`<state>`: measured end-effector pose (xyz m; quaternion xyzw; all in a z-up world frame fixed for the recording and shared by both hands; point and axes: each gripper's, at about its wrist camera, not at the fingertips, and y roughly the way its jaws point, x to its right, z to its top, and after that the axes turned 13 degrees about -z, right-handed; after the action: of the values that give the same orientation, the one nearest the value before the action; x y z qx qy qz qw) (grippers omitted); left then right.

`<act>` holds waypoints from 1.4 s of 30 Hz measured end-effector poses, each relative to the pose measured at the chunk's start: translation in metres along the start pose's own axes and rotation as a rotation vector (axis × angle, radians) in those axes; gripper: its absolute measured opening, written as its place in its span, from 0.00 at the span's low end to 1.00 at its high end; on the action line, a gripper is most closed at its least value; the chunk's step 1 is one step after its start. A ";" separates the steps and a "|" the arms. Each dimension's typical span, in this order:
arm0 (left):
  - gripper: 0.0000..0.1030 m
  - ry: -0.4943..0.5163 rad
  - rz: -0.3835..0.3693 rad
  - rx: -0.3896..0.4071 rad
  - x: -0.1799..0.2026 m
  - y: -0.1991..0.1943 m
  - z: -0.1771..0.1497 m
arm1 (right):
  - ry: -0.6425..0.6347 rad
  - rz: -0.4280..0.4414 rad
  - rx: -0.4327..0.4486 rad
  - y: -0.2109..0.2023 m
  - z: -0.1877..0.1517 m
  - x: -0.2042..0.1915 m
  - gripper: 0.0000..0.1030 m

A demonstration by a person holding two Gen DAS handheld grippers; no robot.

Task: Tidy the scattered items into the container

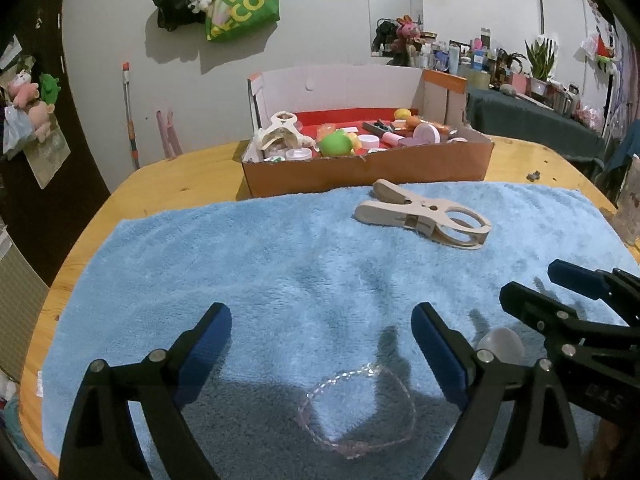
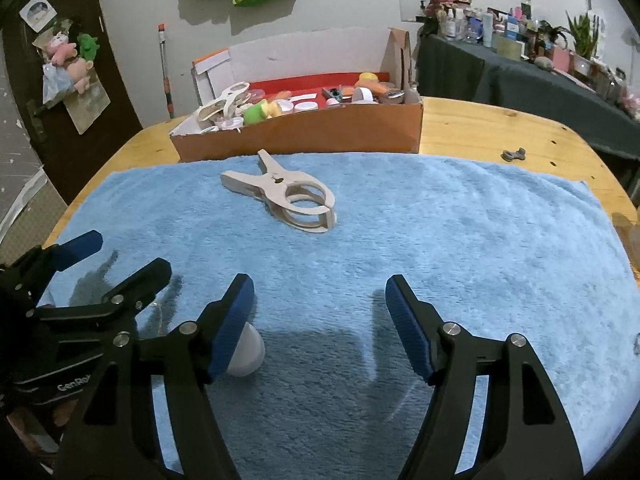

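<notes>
Left gripper point(image 1: 322, 330): jaws spread wide, nothing between them; hovers low over the near part of the towel.
Bracelet point(image 1: 356, 412): clear-pink beaded loop, flat on the towel, below and between the left fingers, touching neither.
Right gripper point(image 2: 320, 306): jaws spread wide, empty; just beside the left gripper, to its right.
White ball point(image 2: 248, 354): small, pale, on the towel; partly hidden behind the right gripper's left finger point(image 2: 230, 332); contact cannot be told.
Blue towel point(image 2: 460, 240): fluffy, spread over most of the table top.
Big clip point(image 2: 286, 196): beige plastic peg, lying on its side on the far-middle towel, well apart from both grippers, near the box.
Cardboard box point(image 2: 320, 136): open, red floor, at the towel's far edge; holds a second beige clip point(image 1: 280, 134), a green toy point(image 1: 336, 144), and small lids and bits.
Wooden table point(image 2: 480, 128): bare along the far and side edges.
Wall behind: green bag point(image 1: 244, 0) hanging.
</notes>
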<state>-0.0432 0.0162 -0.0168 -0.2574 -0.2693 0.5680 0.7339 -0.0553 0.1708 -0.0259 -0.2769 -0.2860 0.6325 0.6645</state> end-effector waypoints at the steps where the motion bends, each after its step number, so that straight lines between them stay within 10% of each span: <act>1: 0.92 -0.004 -0.003 0.004 -0.001 -0.001 0.000 | -0.001 -0.002 0.000 0.000 0.000 0.000 0.65; 42: 0.98 -0.022 -0.020 0.036 -0.006 -0.007 -0.002 | -0.020 -0.014 -0.027 0.008 -0.006 -0.004 0.68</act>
<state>-0.0386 0.0091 -0.0142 -0.2354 -0.2698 0.5682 0.7409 -0.0567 0.1674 -0.0360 -0.2775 -0.3030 0.6267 0.6621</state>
